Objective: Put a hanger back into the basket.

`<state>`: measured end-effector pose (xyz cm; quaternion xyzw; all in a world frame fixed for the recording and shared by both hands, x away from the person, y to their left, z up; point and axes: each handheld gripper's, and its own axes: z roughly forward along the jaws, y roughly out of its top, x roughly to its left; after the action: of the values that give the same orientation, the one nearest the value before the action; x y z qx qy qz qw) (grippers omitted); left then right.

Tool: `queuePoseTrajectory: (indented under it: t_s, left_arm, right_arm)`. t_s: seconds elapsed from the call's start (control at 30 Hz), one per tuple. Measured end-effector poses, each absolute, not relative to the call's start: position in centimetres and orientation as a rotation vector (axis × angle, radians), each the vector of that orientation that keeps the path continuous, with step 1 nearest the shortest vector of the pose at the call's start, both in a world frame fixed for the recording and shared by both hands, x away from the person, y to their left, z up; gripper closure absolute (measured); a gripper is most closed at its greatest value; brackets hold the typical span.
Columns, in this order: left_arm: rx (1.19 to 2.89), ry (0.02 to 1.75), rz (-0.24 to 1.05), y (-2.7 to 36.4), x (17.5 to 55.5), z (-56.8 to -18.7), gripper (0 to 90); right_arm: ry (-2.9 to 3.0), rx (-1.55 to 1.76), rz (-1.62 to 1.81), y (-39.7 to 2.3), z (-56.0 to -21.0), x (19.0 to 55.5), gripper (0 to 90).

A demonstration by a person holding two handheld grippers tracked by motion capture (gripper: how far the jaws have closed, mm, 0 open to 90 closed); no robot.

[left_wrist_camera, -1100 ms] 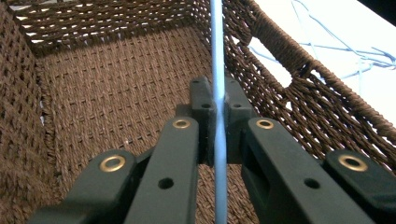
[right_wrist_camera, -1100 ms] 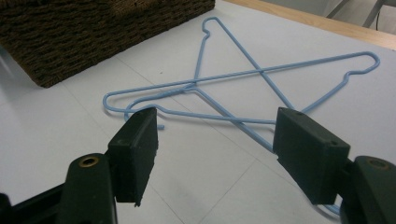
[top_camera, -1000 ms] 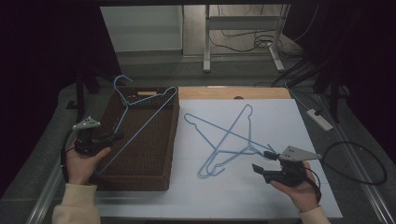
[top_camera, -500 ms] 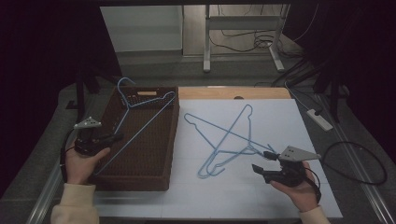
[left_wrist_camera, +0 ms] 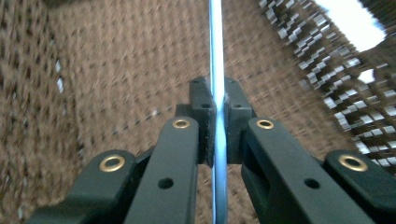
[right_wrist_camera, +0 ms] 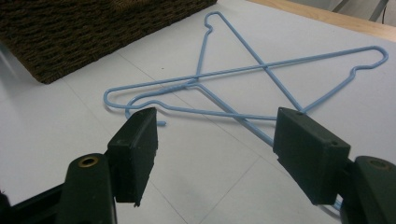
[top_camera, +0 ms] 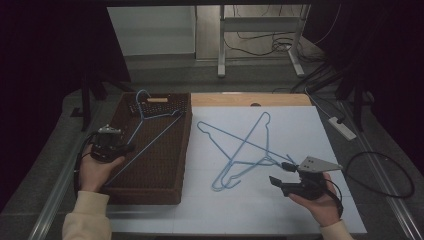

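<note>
A blue wire hanger (top_camera: 159, 116) lies slanted inside the brown woven basket (top_camera: 186, 150), its hook near the far left corner. My left gripper (top_camera: 129, 147) sits over the basket's left side, shut on this hanger's lower wire. The left gripper view shows the wire (left_wrist_camera: 215, 46) pinched between the pads (left_wrist_camera: 201, 100) above the basket floor (left_wrist_camera: 116, 70). Two more blue hangers (top_camera: 245, 150) lie crossed on the white table (top_camera: 325, 130). My right gripper (top_camera: 280, 173) stands open just right of their hooks. The right gripper view has the open gripper (right_wrist_camera: 215, 140) low over the table, with the hangers (right_wrist_camera: 196, 81) just beyond it.
A small tan block (top_camera: 157, 100) sits at the basket's far wall. A wooden strip (top_camera: 250, 99) borders the table's far edge. A power strip (top_camera: 342, 127) and a looped cable (top_camera: 380, 175) lie off the table's right side. A basket corner (right_wrist_camera: 93, 28) shows beyond the hangers.
The left hand has come down and the held hanger has sunk from a raised tilt into the basket. The right gripper has kept still and open.
</note>
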<state>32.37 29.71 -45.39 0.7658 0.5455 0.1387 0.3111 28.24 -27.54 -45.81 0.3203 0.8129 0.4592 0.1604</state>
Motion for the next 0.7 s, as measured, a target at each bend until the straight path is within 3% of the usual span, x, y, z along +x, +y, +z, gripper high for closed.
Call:
queuePoseTrajectory:
  t_s: [0.33,0.43,0.5,0.53,0.6,0.7]
  left_arm:
    - [2.053,1.568,0.390,30.0,33.1,-46.0,85.5]
    - [2.065,1.589,0.447,30.1,33.2,-45.9,83.4]
    - [2.065,1.588,0.464,30.1,33.2,-45.9,74.7]
    - [2.055,1.583,0.495,30.1,33.0,-45.7,74.7]
    - [2.033,1.567,0.569,29.9,32.6,-45.3,60.7]
    - [2.004,1.508,0.638,29.7,31.7,-44.3,49.2]
  right_arm:
    - [2.347,0.905,1.298,-27.2,-46.0,28.5,30.9]
    - [2.354,0.903,1.292,-27.1,-46.1,28.5,30.8]
    - [2.354,0.902,1.295,-27.1,-46.1,28.5,30.7]
    - [2.354,0.902,1.296,-27.1,-46.1,28.5,30.7]
    - [2.355,0.903,1.297,-27.1,-46.1,28.5,30.6]
    - [2.354,0.908,1.299,-27.2,-46.1,28.6,30.6]
